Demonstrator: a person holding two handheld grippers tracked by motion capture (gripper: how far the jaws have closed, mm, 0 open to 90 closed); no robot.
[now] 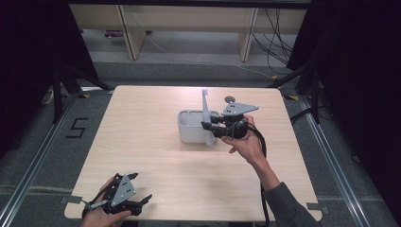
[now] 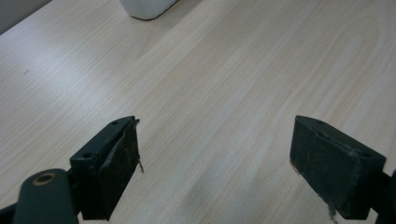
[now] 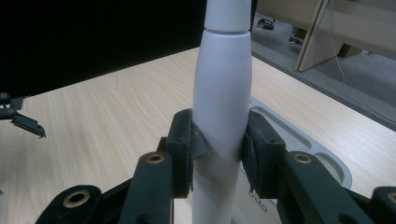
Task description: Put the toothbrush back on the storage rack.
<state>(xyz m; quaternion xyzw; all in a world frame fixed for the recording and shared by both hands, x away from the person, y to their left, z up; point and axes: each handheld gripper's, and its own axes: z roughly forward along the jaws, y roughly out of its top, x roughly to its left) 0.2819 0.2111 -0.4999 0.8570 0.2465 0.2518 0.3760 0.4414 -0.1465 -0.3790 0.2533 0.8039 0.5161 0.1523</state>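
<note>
A: Grip first: what does the right gripper hold?

B: A white toothbrush handle. Both pads press on its thick lower part, at the centre of the right gripper view, so the jaws stand partly closed around it. In the high view the handle stands nearly upright just right of centre, its thin top pointing toward the upper edge of the frame.

A: And the holder?

B: The white holder sits at the middle of the table, touching or just beside the handle's lower end. Whether the tip is already inside an opening cannot be told from above. In the right gripper view a grey slotted rim shows at lower right, behind the handle.

A: So what makes this step go well?

B: Judging by the pose, the handle is going into or coming out of the holder. The hand should keep it upright and move it straight along its own axis, so it does not catch the rim and tip the light holder. The squeeze should stay even, since the handle is smooth and tapered.

A: The left gripper?

B: It rests at the lower left of the high view, jaws wide apart, nothing between them. It could steady the holder if that starts to slide.
</note>
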